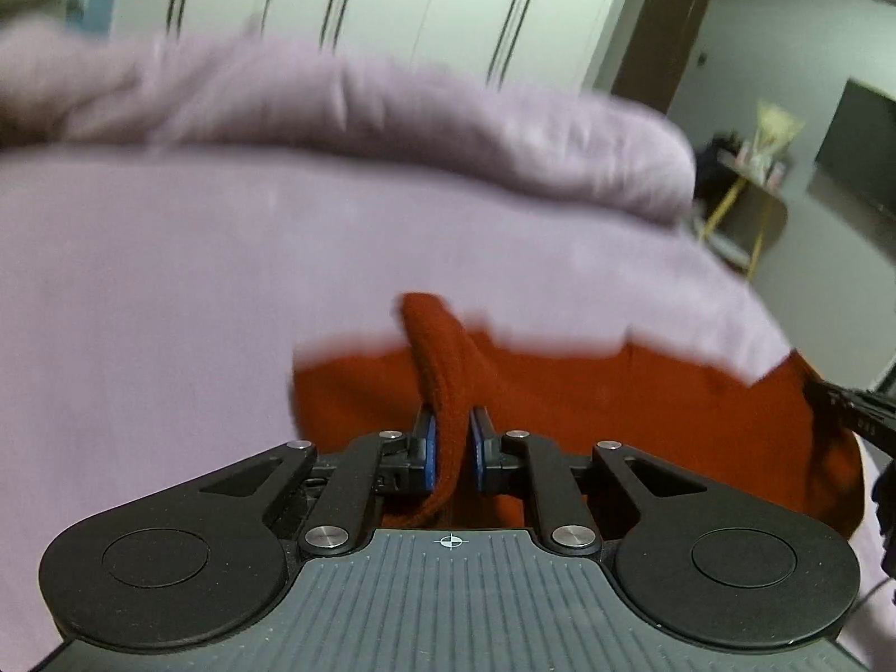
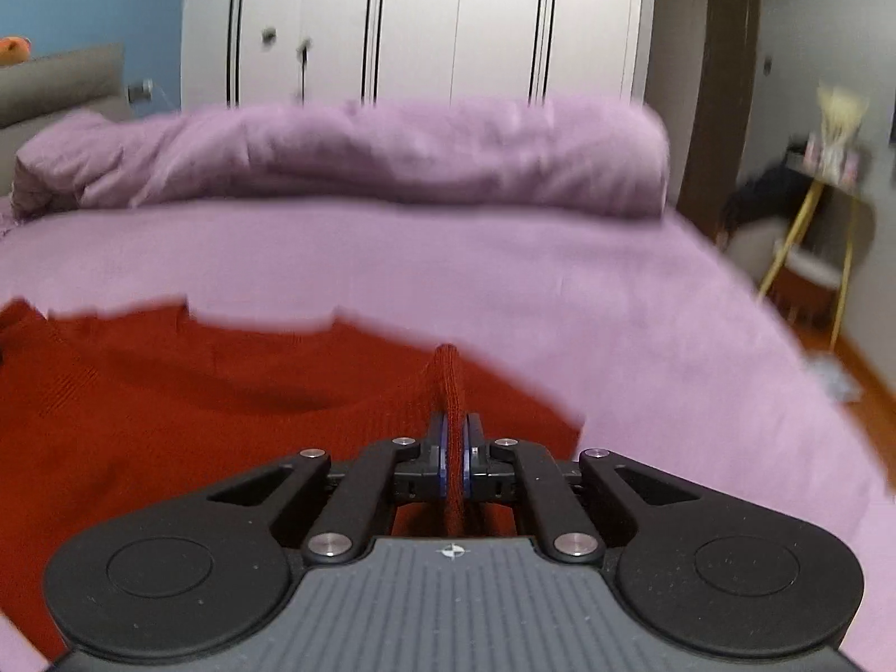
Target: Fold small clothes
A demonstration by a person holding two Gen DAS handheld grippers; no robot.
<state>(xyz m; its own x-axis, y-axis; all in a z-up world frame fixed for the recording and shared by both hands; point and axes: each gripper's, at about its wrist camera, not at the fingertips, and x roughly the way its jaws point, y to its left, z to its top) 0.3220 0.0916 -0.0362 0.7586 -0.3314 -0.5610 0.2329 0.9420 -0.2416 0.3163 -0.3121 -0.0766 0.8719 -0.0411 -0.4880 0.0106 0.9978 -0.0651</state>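
Observation:
A red knitted garment (image 1: 616, 403) lies spread on the lilac bed sheet (image 1: 168, 280). In the left wrist view my left gripper (image 1: 451, 437) is shut on a raised fold of this garment, and the fold stands up between the blue pads (image 1: 428, 439). The right wrist view shows the same red garment (image 2: 168, 392) stretching away to the left over the sheet (image 2: 504, 269). My right gripper (image 2: 455, 442) is shut on a thin ridge of it near its right edge. The cloth under both grippers is hidden.
A rolled lilac duvet (image 2: 392, 157) lies across the far side of the bed, before white wardrobe doors (image 2: 459, 28). Off the bed's right edge stand a yellow-legged side table (image 2: 812, 224) and wooden floor (image 2: 862, 358). A black part (image 1: 851, 403) juts in at the left wrist view's right edge.

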